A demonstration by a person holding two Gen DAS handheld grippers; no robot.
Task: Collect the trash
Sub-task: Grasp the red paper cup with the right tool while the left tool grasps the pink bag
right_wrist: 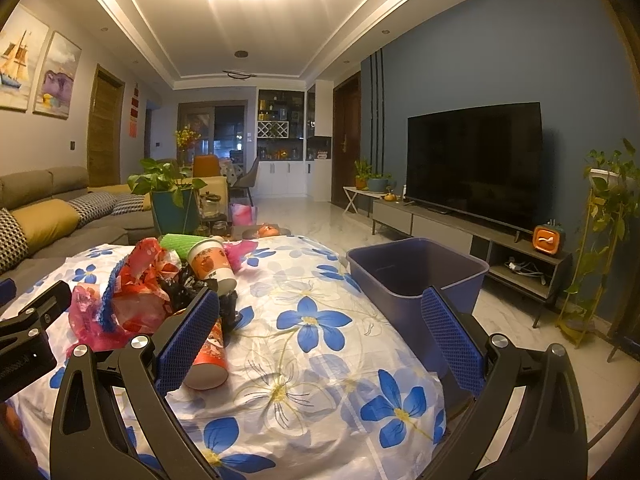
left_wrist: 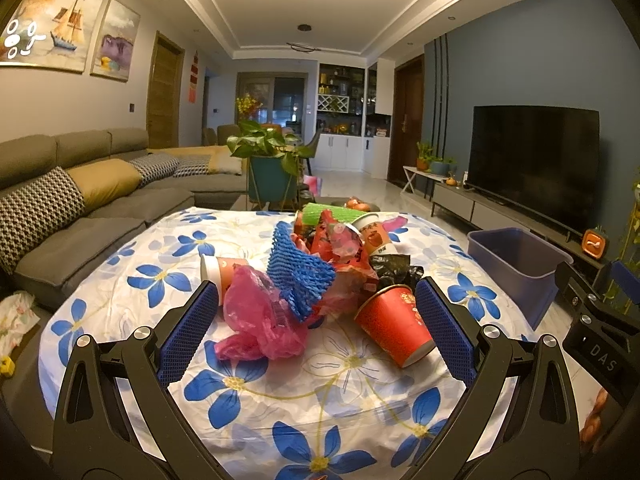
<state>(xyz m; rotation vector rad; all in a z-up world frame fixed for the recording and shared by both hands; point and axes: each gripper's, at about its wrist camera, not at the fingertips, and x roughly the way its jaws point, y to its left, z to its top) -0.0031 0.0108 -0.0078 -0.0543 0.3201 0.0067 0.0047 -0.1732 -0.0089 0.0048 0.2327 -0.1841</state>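
Note:
A pile of trash lies on the flowered tablecloth (left_wrist: 280,400): a pink plastic bag (left_wrist: 256,316), blue foam netting (left_wrist: 298,272), a red paper cup (left_wrist: 394,326) on its side, a black bag (left_wrist: 394,268), red wrappers (left_wrist: 340,240), a white-and-orange cup (left_wrist: 374,234), another cup (left_wrist: 220,270) and green netting (left_wrist: 320,212). My left gripper (left_wrist: 316,292) is open, just before the pile, its fingers either side of the pink bag and red cup. My right gripper (right_wrist: 320,300) is open and empty over the cloth, right of the pile (right_wrist: 160,280). The red cup (right_wrist: 210,356) lies by its left finger.
A purple plastic bin (right_wrist: 416,272) stands at the table's right edge; it also shows in the left wrist view (left_wrist: 516,256). A sofa (left_wrist: 80,200) is to the left, a planter (left_wrist: 272,176) beyond the table, a TV (right_wrist: 476,160) on a low cabinet to the right.

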